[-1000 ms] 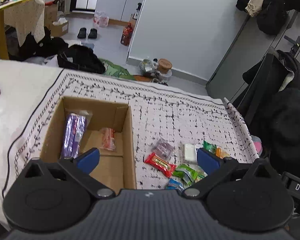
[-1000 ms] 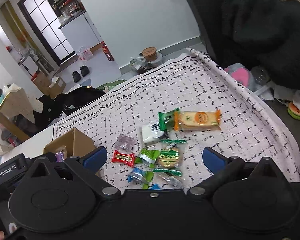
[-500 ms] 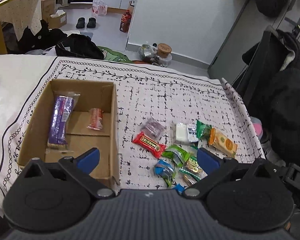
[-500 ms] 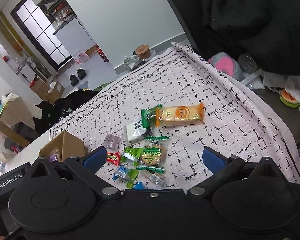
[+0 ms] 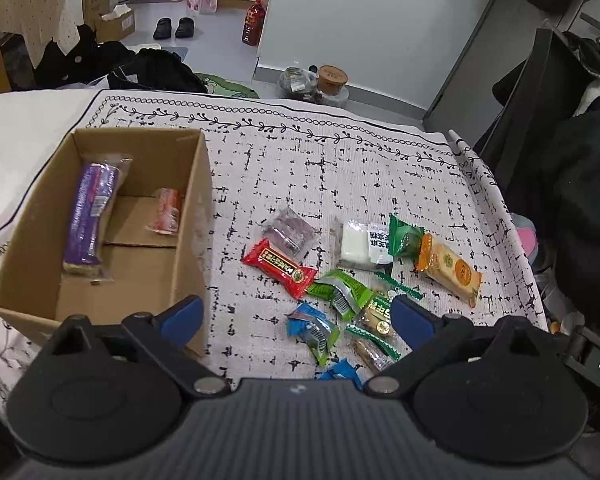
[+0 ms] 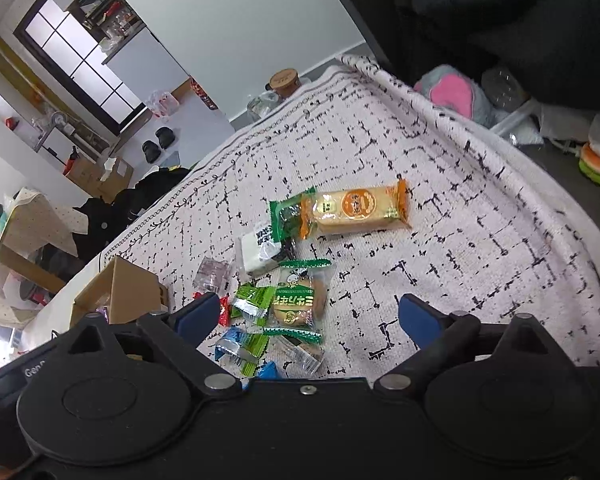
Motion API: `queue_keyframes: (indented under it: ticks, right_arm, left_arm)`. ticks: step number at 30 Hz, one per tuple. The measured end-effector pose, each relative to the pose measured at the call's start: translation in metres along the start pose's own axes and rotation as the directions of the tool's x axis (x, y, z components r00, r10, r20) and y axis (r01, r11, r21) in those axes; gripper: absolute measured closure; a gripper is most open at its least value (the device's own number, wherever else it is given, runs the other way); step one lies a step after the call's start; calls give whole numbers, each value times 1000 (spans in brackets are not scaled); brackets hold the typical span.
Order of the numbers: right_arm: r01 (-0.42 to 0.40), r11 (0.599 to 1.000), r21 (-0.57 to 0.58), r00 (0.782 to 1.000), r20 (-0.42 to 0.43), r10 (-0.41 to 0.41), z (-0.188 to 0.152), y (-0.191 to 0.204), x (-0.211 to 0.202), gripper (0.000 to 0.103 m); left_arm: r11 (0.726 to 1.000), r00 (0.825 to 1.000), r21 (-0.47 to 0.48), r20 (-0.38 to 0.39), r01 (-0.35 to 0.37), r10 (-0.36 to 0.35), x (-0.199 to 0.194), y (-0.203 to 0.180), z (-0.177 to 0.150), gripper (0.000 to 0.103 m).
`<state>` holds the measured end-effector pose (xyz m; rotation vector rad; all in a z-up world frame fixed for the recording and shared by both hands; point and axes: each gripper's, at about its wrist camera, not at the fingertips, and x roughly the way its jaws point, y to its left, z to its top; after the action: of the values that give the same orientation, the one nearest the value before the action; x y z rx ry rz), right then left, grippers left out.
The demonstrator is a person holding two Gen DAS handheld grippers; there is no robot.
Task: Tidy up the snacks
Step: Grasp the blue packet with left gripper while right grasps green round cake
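Left tongs (image 5: pixel 296 316) released; right tongs (image 6: pixel 308 318) closing, empty, above crinkly foil snack packets (image 6: pixel 296 300); cardboard box (image 5: pixel 196 200) left.

Patterned cloth (image 5: pixel 340 168): cardboard box (image 5: pixel 32 280), loose snacks (image 5: pixel 340 272).

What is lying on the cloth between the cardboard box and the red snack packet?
Nothing: in the left wrist view, only bare patterned cloth lies between the cardboard box and the red snack packet.
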<state>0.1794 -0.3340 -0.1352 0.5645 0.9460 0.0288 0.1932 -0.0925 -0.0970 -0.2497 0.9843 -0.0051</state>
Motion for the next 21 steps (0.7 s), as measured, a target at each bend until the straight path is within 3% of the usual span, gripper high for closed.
queue_keyframes:
  ticks: [13,21]
  right_arm:
    - [-23,997,74,995,-97,30,8,-14,49,19]
    - [-23,997,76,989,-143,34,10,-13,76,20]
  left_arm:
    - [1000,996,-3,-88,7,-8,57,-15,-9,29]
    - [1000,991,-12,-130,-4,3,86,-13,-13,35]
